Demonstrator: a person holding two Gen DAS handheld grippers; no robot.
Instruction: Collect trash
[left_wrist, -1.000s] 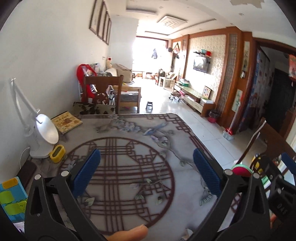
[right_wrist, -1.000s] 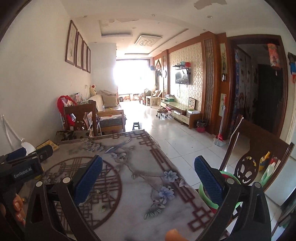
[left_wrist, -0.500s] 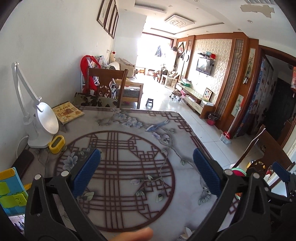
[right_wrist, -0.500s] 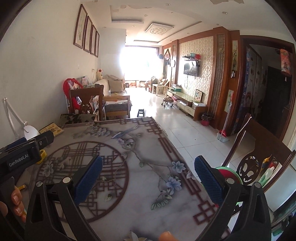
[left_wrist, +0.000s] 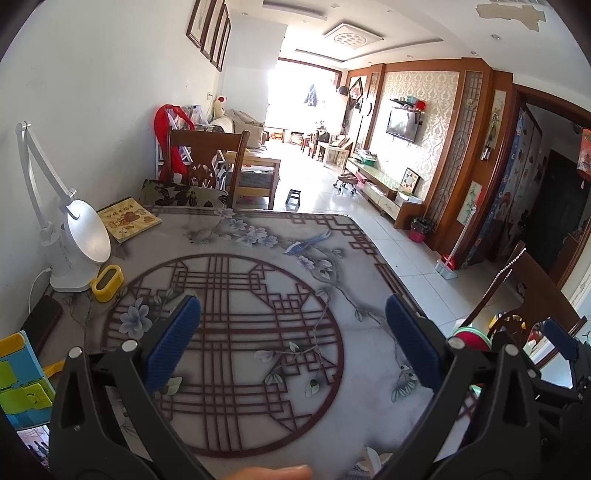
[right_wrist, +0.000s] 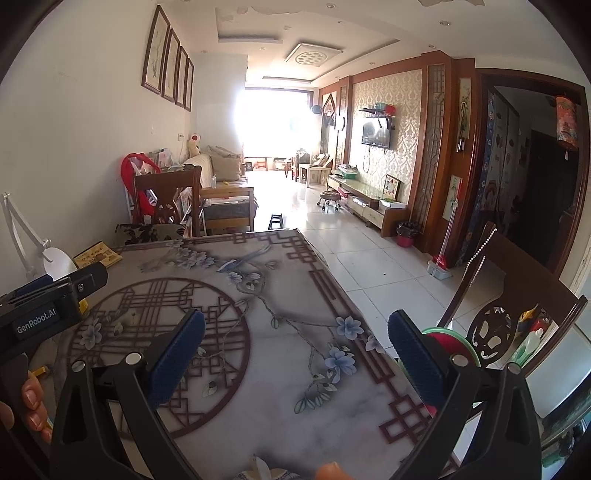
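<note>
Crumpled tissue (left_wrist: 369, 459) at table (left_wrist: 332, 280) edge, below the open, empty jaws.

Table items, by count: one white desk lamp (left_wrist: 79, 236), one picture book (left_wrist: 129, 218), one yellow sharpener-like box (left_wrist: 107, 282). Four framed pictures (right_wrist: 168, 75) on wall. Two wooden chairs (right_wrist: 166, 201).

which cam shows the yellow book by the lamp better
The left wrist view: the yellow book lies in full view beside the white lamp, cover visible. The right wrist view shows it smaller, farther and flatter.
</note>
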